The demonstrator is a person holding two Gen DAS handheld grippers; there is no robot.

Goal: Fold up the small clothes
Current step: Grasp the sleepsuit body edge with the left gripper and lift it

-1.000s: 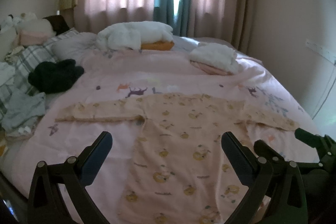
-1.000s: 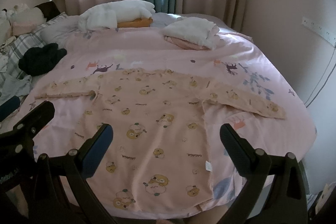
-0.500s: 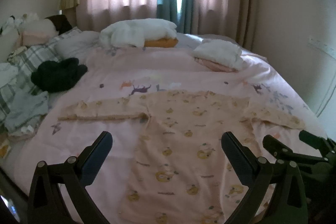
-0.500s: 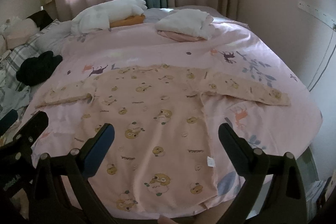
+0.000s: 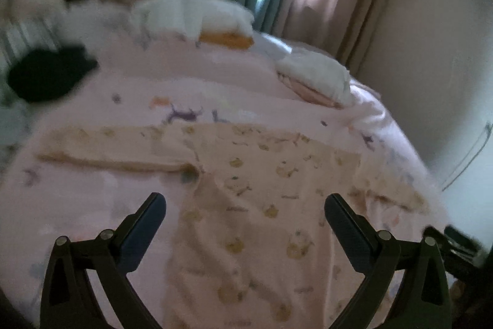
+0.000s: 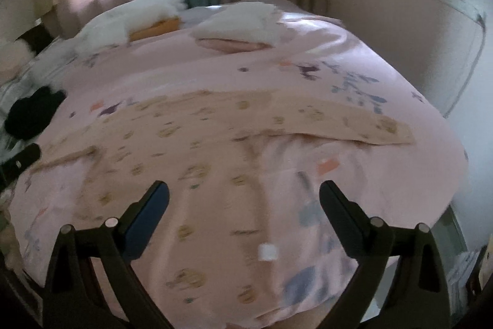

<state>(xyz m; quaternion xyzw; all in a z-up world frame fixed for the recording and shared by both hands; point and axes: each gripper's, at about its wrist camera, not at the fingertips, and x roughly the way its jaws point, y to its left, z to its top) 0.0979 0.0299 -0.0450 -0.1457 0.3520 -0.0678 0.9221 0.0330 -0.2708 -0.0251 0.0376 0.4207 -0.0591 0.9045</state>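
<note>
A small peach baby garment (image 5: pixel 255 193) with a yellow animal print lies flat on the pink bedspread (image 5: pixel 86 205), both sleeves spread sideways. It also shows in the right wrist view (image 6: pixel 191 150), with a white tag (image 6: pixel 267 252) near its hem. My left gripper (image 5: pixel 245 205) is open and empty above the garment's left half. My right gripper (image 6: pixel 245 193) is open and empty above its right half, near the hem. Both views are blurred.
A stack of folded white and pink clothes (image 5: pixel 317 79) lies at the back right of the bed. A white bundle on an orange item (image 5: pixel 197 17) lies at the head. A black garment (image 5: pixel 46 73) lies at left. A wall stands close on the right.
Both grippers have moved forward and down toward the garment, which now looks larger. Both stay open and empty. The garment has not moved.
</note>
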